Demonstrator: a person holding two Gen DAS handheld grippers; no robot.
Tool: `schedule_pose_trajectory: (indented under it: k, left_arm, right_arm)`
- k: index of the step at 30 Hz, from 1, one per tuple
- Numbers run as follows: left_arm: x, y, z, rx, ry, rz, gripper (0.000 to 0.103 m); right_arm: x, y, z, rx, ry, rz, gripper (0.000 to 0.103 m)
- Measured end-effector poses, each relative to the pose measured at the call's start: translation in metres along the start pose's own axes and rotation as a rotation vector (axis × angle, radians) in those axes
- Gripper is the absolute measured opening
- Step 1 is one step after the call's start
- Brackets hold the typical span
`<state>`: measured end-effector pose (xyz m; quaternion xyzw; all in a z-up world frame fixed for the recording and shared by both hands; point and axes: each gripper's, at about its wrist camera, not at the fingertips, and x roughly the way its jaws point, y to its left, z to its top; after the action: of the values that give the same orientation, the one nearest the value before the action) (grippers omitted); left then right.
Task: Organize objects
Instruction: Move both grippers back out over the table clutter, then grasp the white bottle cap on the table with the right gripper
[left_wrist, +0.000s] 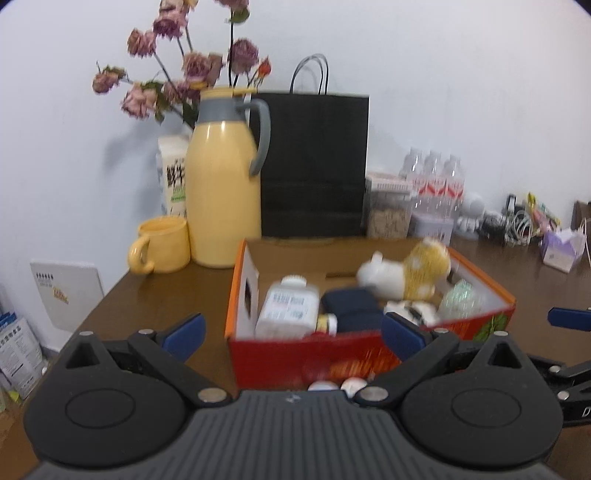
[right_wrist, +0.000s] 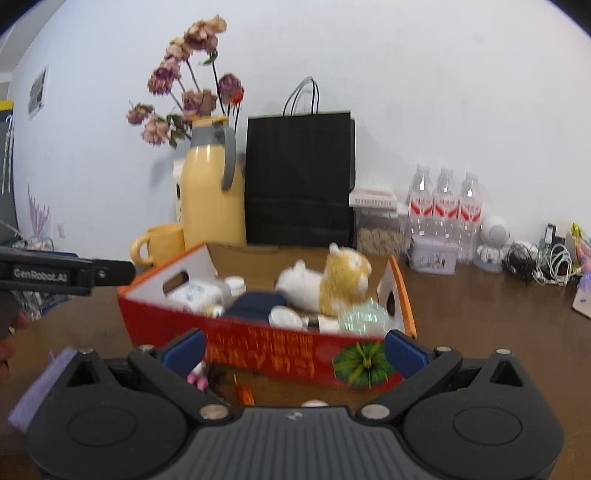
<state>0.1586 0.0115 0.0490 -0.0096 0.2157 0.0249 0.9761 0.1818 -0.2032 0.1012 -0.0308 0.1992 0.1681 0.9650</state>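
A red and orange cardboard box (left_wrist: 303, 354) (right_wrist: 258, 350) stands on the brown table. In it lie a white pill bottle (left_wrist: 288, 310), a dark blue pouch (left_wrist: 351, 306), a yellow and white plush toy (left_wrist: 406, 277) (right_wrist: 325, 284) and a clear greenish ball (right_wrist: 364, 317). My left gripper (left_wrist: 291, 332) is open and empty in front of the box. My right gripper (right_wrist: 295, 347) is open and empty, also in front of the box. Small items (right_wrist: 199, 376) lie on the table between the box and my right gripper.
A yellow thermos jug (left_wrist: 221, 184), a yellow mug (left_wrist: 162, 245), dried flowers, a black paper bag (left_wrist: 314, 162) and water bottles (right_wrist: 445, 206) stand along the back wall. Cables (right_wrist: 539, 262) lie at the right. The other gripper's arm (right_wrist: 55, 275) shows at the left.
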Motion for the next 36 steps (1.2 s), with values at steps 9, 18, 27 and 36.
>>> schedule_pose_trajectory:
  k: [9,18,27,36]
  left_arm:
    - [0.002,0.020,-0.037,-0.001,0.126,0.020,0.103]
    - [-0.006,0.043,-0.058,-0.047,0.168,0.062,0.103]
    - [-0.009,0.059,-0.068,-0.101,0.213,0.085,0.103]
    - [-0.011,0.059,-0.070,-0.124,0.222,0.091,0.103]
  right_arm:
    - [0.006,-0.013,-0.035,-0.026,0.133,-0.010,0.103]
    - [0.047,-0.025,-0.040,-0.012,0.275,-0.018,0.095]
    - [0.073,-0.024,-0.030,0.027,0.269,-0.009,0.027]
    - [0.059,-0.013,-0.032,-0.009,0.180,-0.002,0.027]
